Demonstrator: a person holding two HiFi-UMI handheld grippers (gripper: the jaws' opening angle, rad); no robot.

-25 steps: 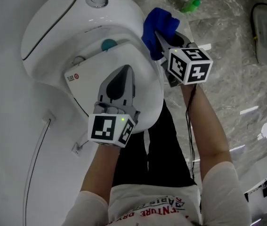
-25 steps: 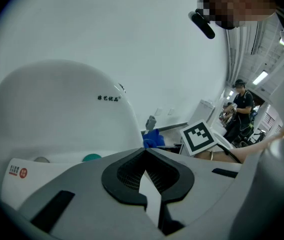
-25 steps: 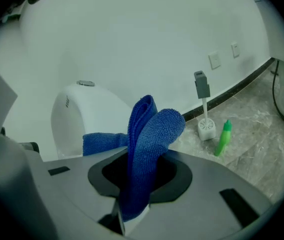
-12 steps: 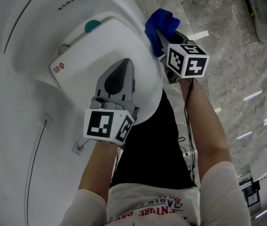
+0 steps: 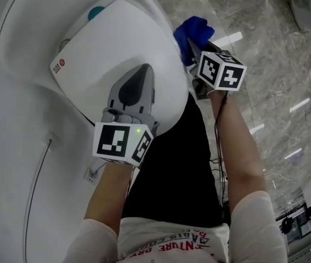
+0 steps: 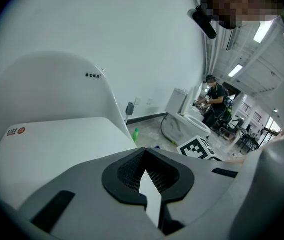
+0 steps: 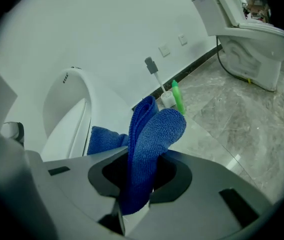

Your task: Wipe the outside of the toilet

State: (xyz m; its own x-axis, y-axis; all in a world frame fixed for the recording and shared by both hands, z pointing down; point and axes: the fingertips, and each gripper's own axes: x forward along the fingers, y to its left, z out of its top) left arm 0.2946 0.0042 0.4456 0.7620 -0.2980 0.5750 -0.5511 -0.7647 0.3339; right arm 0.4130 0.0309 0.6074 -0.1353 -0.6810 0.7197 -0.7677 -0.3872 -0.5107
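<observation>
The white toilet (image 5: 106, 43) has its lid down, with a teal spot and a red sticker near the hinge. My left gripper (image 5: 143, 70) hovers over the front half of the lid, jaws shut with nothing between them; in the left gripper view the lid (image 6: 56, 144) lies just beyond the left gripper (image 6: 147, 171). My right gripper (image 5: 191, 40) is at the bowl's right side, shut on a folded blue cloth (image 5: 193, 29). In the right gripper view the blue cloth (image 7: 149, 139) sticks up from the jaws beside the toilet's (image 7: 69, 114) outer wall.
Grey marble floor (image 5: 265, 64) spreads to the right. A green bottle (image 7: 178, 98) and a brush (image 7: 154, 71) stand by the white wall. A second toilet (image 7: 247, 39) stands farther off. A thin hose (image 5: 37, 185) runs down the toilet's left side. A person (image 6: 214, 96) stands in the background.
The head view has tilted, so the toilet sits higher and further left; the flush button and green bottle have left the frame. Both grippers hold nearly the same places, the cloth still gripped.
</observation>
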